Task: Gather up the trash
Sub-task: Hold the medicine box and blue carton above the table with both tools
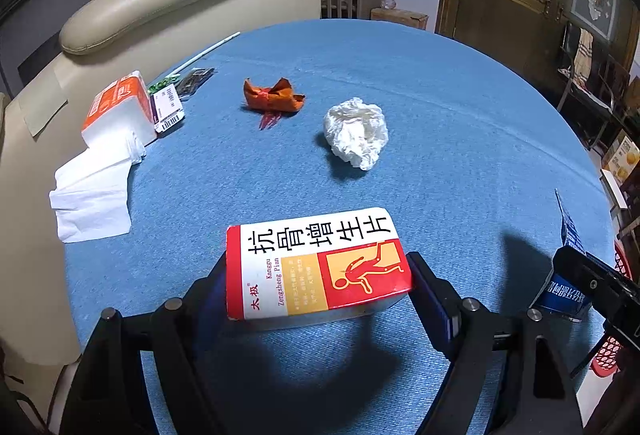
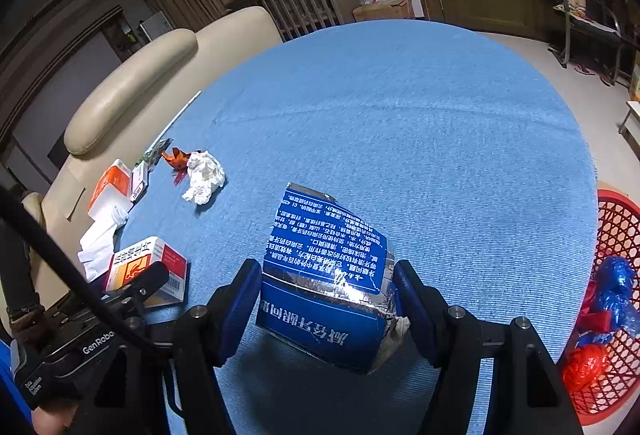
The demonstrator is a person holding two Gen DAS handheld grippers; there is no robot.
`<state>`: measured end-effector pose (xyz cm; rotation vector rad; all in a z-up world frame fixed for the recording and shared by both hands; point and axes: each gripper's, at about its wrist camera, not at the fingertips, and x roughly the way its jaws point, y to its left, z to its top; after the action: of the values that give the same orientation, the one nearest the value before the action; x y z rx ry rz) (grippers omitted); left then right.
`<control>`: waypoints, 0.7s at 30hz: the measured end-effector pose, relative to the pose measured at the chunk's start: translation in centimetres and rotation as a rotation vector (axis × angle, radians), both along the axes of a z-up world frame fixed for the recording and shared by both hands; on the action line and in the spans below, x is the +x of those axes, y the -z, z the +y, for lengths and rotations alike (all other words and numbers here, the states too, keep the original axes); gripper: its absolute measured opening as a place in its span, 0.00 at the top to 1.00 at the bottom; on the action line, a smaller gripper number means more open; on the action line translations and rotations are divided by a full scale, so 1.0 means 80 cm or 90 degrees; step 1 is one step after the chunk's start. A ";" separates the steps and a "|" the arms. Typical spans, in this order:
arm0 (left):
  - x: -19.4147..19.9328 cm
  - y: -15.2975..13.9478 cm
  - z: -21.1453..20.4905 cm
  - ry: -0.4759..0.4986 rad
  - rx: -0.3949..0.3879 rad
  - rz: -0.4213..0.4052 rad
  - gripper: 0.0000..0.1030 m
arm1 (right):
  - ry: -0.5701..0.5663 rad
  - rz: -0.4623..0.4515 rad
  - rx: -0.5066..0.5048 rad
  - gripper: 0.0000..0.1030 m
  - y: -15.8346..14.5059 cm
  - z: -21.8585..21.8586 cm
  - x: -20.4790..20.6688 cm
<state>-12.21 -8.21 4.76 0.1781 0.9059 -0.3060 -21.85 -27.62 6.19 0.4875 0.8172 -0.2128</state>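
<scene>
My left gripper (image 1: 318, 275) is shut on a red and white medicine box (image 1: 316, 267), held just above the blue tablecloth (image 1: 440, 115); the box also shows in the right wrist view (image 2: 148, 267). My right gripper (image 2: 326, 295) is shut on a torn blue toothpaste box (image 2: 324, 275), which also shows at the right edge of the left wrist view (image 1: 568, 275). A crumpled white tissue ball (image 1: 356, 133) and an orange wrapper (image 1: 272, 97) lie farther back on the cloth. A red mesh basket (image 2: 616, 235) with blue and red trash stands at the table's right edge.
An orange tissue pack (image 1: 116, 107) with loose white tissues (image 1: 92, 195) lies at the left edge, beside a small labelled packet (image 1: 168, 107) and a white straw (image 1: 208, 51). A beige sofa (image 1: 160, 3) stands behind the table.
</scene>
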 end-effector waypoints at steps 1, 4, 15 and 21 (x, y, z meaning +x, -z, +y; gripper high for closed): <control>0.000 0.000 -0.001 0.002 0.000 0.001 0.19 | 0.000 0.000 0.000 0.31 0.000 0.000 -0.001; -0.001 0.001 -0.003 0.005 -0.001 0.001 0.19 | 0.003 0.000 -0.001 0.31 -0.001 -0.002 -0.002; 0.002 0.005 0.001 0.004 -0.010 0.009 0.19 | 0.013 -0.003 -0.012 0.31 -0.008 -0.003 0.001; 0.003 0.007 0.002 0.005 -0.013 0.013 0.19 | 0.018 -0.007 -0.017 0.31 -0.013 -0.005 -0.002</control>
<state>-11.99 -8.07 4.21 0.1601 0.9220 -0.3238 -21.98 -28.05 7.22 0.4741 0.7960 -0.2466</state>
